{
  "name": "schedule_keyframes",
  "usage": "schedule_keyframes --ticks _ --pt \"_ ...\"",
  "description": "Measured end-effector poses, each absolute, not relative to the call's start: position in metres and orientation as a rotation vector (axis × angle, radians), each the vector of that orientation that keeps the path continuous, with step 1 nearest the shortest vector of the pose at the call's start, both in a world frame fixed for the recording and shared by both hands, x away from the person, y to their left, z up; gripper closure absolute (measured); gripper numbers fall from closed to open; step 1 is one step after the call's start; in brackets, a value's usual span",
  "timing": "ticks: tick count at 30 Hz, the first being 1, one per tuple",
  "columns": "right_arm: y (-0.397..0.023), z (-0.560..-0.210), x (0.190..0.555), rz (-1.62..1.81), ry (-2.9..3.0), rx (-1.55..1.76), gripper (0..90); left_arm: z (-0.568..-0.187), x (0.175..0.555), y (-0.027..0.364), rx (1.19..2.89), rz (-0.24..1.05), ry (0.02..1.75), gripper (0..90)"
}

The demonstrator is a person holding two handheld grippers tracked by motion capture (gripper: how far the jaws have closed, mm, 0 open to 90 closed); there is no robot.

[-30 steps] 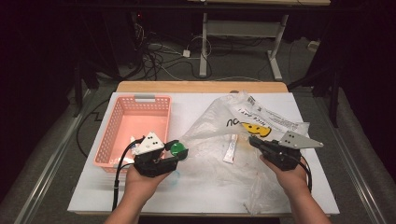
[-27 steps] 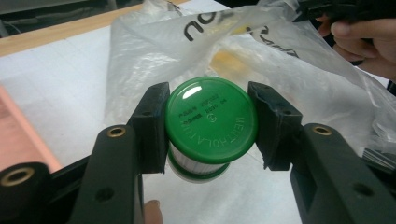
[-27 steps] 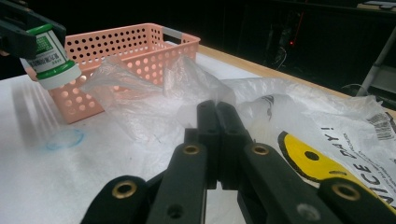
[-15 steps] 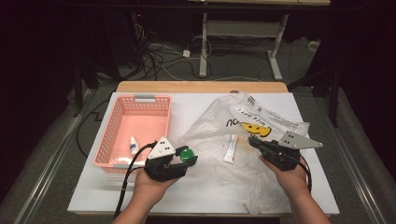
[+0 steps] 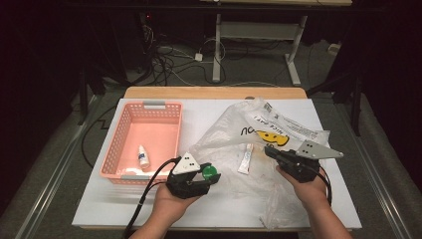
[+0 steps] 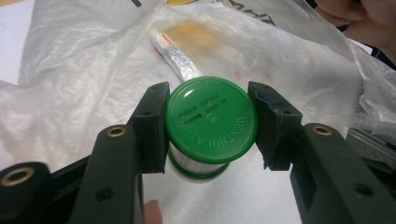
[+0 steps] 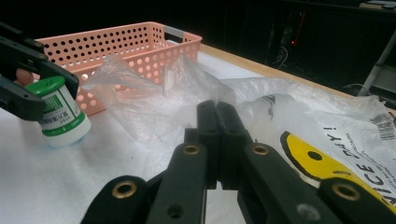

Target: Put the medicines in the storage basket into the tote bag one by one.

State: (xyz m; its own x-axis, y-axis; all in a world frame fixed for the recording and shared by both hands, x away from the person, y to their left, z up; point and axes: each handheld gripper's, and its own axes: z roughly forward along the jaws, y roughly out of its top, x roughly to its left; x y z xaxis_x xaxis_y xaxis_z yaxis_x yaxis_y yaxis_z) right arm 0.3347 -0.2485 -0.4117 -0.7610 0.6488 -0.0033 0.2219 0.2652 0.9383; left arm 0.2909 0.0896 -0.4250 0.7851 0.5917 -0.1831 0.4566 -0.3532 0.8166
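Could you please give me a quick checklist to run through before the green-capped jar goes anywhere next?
1. Left gripper jaws clamp the green-capped jar at its cap: ok.
2. Jar upright: ok.
3. Jar lifted off the table: cannot tell.
4. Pink basket has free floor beside the small dropper bottle: ok.
5. Right gripper shut on the plastic bag: ok.

open white table [image 5: 124, 211] in front of the pink basket [image 5: 171, 144]; crumpled plastic bag [image 5: 239, 172] across the middle
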Motion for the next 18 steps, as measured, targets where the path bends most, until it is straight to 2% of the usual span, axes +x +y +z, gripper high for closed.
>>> schedule_keyframes --ticks 18 --pt "-0.248 -0.412 0.334 1.495 2.157 0.790 90.0 -0.433 0.294 0.076 2.010 0.159 0.774 50.4"
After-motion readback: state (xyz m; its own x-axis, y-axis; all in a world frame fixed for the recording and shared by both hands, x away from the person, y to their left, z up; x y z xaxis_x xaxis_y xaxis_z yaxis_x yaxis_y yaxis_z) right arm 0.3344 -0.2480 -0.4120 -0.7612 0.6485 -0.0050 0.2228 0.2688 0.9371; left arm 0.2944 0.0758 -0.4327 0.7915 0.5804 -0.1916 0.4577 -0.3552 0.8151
